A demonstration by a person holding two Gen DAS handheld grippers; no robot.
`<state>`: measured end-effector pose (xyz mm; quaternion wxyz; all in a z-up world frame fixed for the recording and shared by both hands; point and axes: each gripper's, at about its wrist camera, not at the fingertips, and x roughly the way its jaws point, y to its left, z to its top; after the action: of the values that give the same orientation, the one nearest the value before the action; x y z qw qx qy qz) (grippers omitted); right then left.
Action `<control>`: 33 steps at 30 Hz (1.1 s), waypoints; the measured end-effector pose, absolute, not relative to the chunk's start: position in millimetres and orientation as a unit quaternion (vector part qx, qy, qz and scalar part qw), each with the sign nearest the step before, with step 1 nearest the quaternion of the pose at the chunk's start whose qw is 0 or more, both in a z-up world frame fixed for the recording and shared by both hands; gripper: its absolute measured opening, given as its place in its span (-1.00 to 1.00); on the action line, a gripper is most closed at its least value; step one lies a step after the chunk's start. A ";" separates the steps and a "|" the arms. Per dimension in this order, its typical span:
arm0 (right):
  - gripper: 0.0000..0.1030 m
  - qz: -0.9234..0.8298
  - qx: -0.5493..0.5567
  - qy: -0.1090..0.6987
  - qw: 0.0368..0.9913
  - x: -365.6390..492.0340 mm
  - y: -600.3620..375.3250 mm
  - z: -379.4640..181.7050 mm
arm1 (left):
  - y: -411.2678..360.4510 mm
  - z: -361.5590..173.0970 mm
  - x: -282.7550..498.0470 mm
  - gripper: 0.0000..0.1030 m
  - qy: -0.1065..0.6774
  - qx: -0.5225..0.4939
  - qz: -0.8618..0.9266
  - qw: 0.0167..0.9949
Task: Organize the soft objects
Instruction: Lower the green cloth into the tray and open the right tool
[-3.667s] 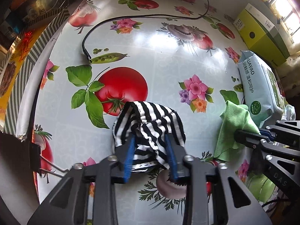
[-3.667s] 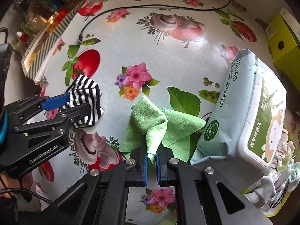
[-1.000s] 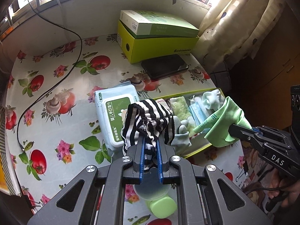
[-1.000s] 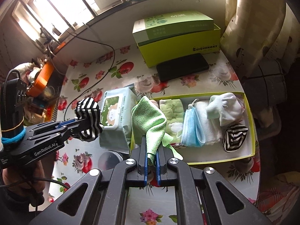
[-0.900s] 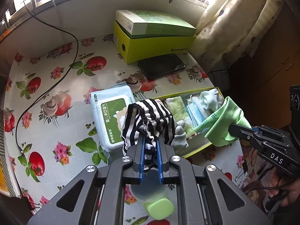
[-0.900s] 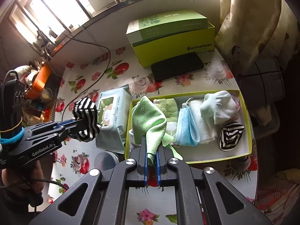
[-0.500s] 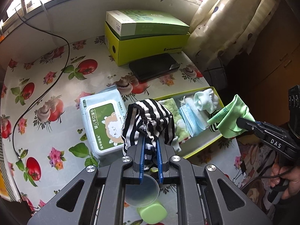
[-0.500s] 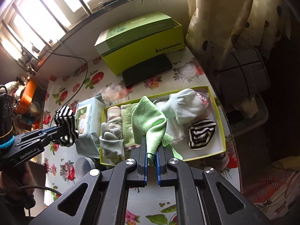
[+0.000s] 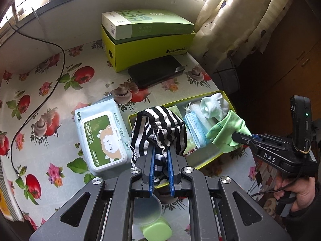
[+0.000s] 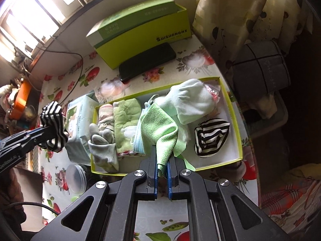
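Here the left gripper (image 9: 160,166), at the lower centre of its own view, has its blue-lined jaws pinched on a bunched black-and-white striped sock (image 9: 158,130), which hangs in front of the left end of a shallow yellow-green cardboard tray (image 10: 232,108). In the right wrist view the right gripper (image 10: 162,172) at lower centre is clamped on a folded light green microfibre cloth (image 10: 159,128), held in front of the tray's middle. The tray already holds a pale mint sock (image 10: 192,100), a blue face mask (image 9: 193,129), a second striped sock (image 10: 210,136) at its right end, and a grey glove (image 10: 100,140) at its left end. A pale blue pack of wet wipes (image 9: 100,138) lies just left of the tray on the fruit-patterned tablecloth (image 9: 50,100).
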<state>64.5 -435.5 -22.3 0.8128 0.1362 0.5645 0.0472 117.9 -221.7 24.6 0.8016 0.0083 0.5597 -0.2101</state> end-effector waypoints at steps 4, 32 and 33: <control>-0.87 0.049 0.140 0.567 0.810 74.2 -436.4 -33.4 | -225.7 23.5 119.3 -0.78 0.562 0.012 -0.211 0.800; -0.33 0.024 0.156 0.569 0.807 61.9 -457.6 -43.0 | -284.7 5.4 131.5 -0.78 0.576 0.042 -0.262 0.773; -0.33 0.025 0.156 0.568 0.807 61.0 -457.6 -41.8 | -287.5 4.3 131.9 -0.78 0.577 0.043 -0.264 0.772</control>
<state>61.0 -457.6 -41.8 0.8074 0.1565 0.5683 0.0251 131.9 -287.5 4.3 0.7722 0.0432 0.5766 -0.2636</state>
